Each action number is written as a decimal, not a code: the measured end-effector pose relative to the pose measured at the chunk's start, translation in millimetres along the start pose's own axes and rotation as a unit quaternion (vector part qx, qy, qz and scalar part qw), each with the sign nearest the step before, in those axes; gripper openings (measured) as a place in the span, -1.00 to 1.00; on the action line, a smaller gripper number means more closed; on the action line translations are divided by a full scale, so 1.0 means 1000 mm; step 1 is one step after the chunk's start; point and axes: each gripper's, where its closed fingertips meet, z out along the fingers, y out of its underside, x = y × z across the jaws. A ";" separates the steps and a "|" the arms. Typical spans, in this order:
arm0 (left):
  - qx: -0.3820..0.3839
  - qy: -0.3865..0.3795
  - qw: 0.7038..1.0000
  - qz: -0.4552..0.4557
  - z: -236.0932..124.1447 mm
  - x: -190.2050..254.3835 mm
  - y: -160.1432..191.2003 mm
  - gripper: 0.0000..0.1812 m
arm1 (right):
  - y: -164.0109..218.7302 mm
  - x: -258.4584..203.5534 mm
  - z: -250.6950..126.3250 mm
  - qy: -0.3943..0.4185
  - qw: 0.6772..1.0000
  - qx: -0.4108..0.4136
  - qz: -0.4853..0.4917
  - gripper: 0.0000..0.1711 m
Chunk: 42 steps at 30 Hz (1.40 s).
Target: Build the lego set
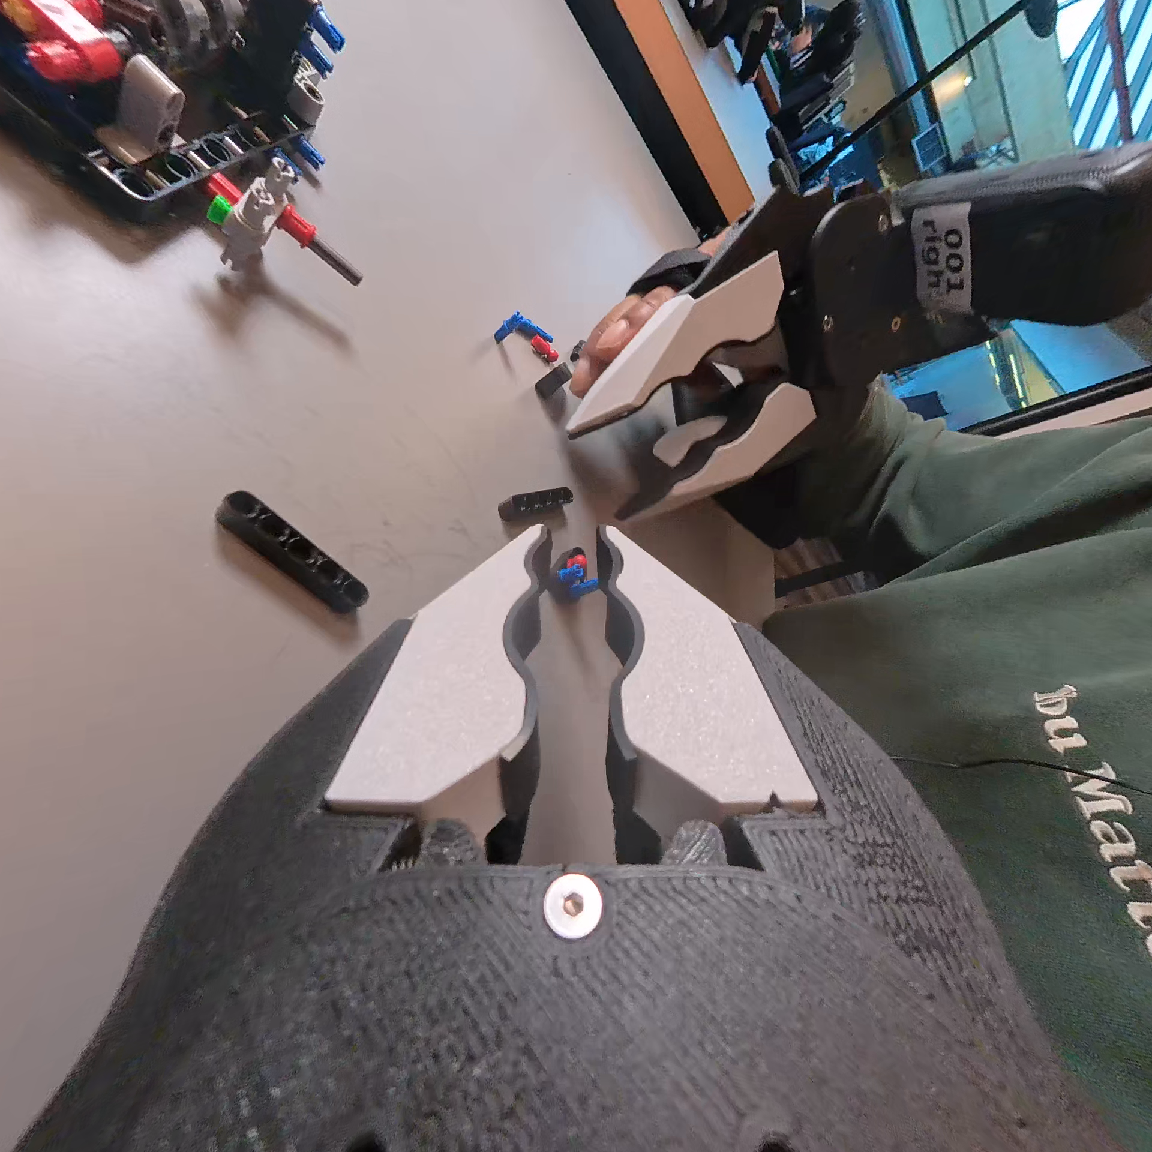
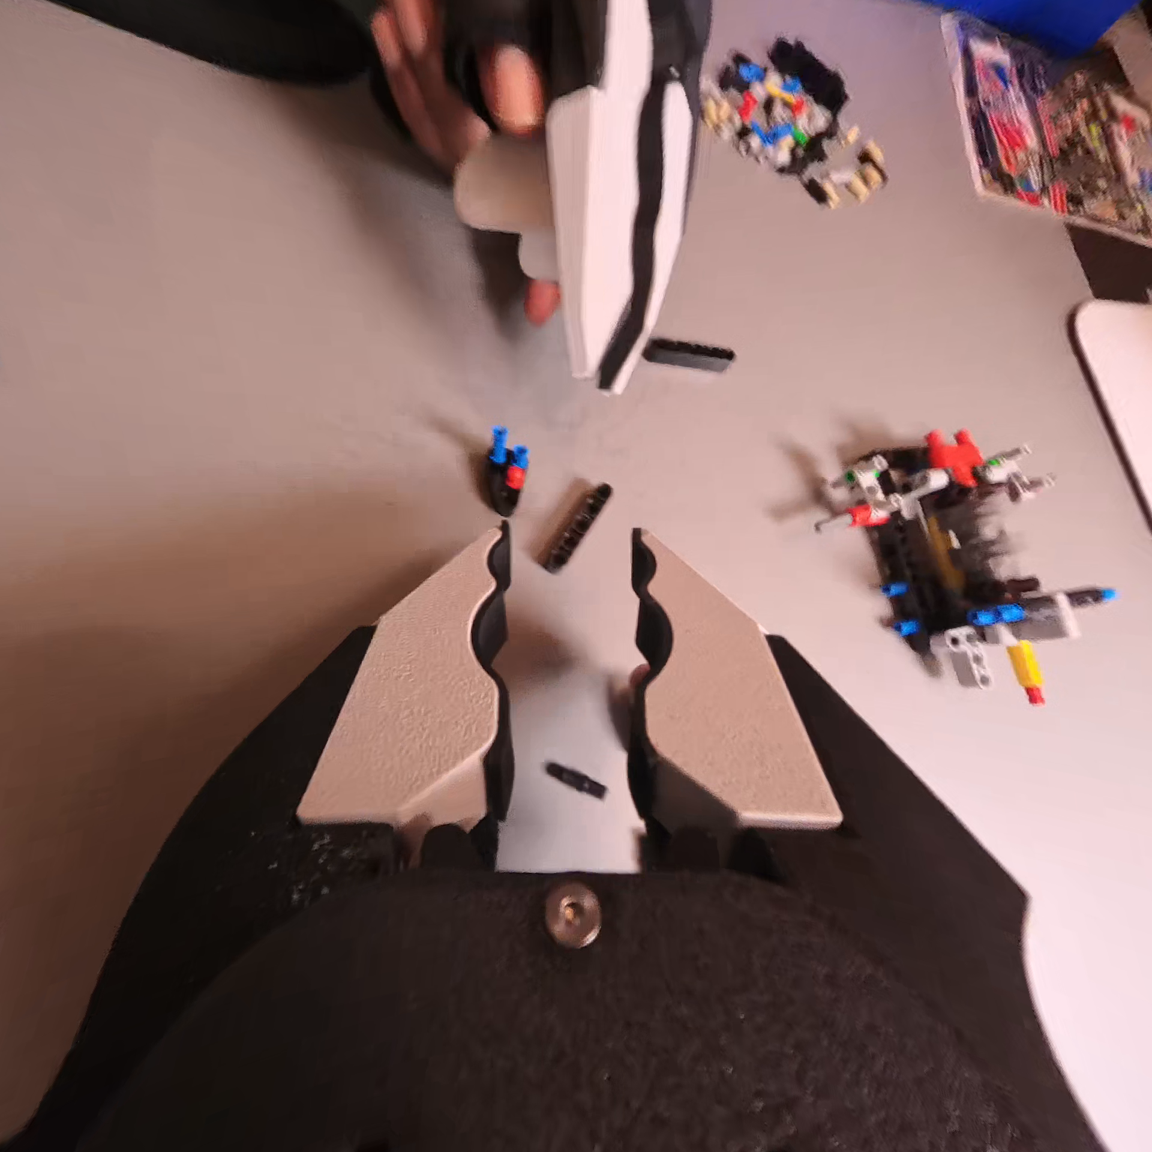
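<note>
Grey-padded fingers of the left gripper point(image 1: 573, 530) stand a little apart with nothing pinched; in the gap between them, lying on the table point(image 1: 405, 218), shows a small black piece with blue and red pins point(image 1: 573, 576). The same small piece point(image 2: 506, 477) appears in the right wrist view just ahead of the right gripper's left fingertip, resting on the surface.

The right gripper point(image 2: 570, 533) is spread wide and empty. A short black beam point(image 2: 575, 527) lies on the table just beyond its tips, tilted, and a small black pin point(image 2: 576, 779) lies on the table seen between its 2 fingers. In the left wrist view this gripper point(image 1: 598, 474) hangs above the table edge, held by a gloved hand point(image 1: 623, 330) with a green sleeve point(image 1: 966, 499) behind it.

Farther out in the left wrist view, a long black beam point(image 1: 292, 552) lies to the left, a shorter ribbed black piece point(image 1: 536, 502) sits just ahead of the left tips, and a loose blue and red pin pair point(image 1: 527, 333) lies near a small black block point(image 1: 555, 380).

The partly built model point(image 2: 947, 555), black frame with grey, red, blue and yellow parts, sits well to the right of the right gripper; its edge point(image 1: 156, 93) fills the upper left corner of the left wrist view. A pile of loose pieces point(image 2: 788, 118) and an instruction booklet point(image 2: 1060, 124) lie at the far side, blurred.
</note>
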 end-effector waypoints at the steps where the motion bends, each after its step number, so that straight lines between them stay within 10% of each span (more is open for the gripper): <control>1: -0.002 -0.002 1.000 0.003 0.000 -0.001 0.000 -0.86 | 0.003 0.007 0.000 0.013 1.000 -0.014 0.009 -0.68; 11: -0.007 -0.015 0.999 0.038 0.001 -0.001 0.003 -0.83 | 0.018 -0.001 0.016 0.016 0.993 -0.109 0.046 -0.94; 27: 0.135 0.123 0.980 0.075 -0.022 0.056 -0.035 -0.91 | -0.076 0.008 -0.021 0.046 0.963 0.185 0.193 -0.94; 42: 0.104 0.346 0.928 0.093 -0.045 0.117 -0.017 -0.92 | -0.107 -0.034 -0.045 -0.001 0.956 0.290 -0.034 -0.54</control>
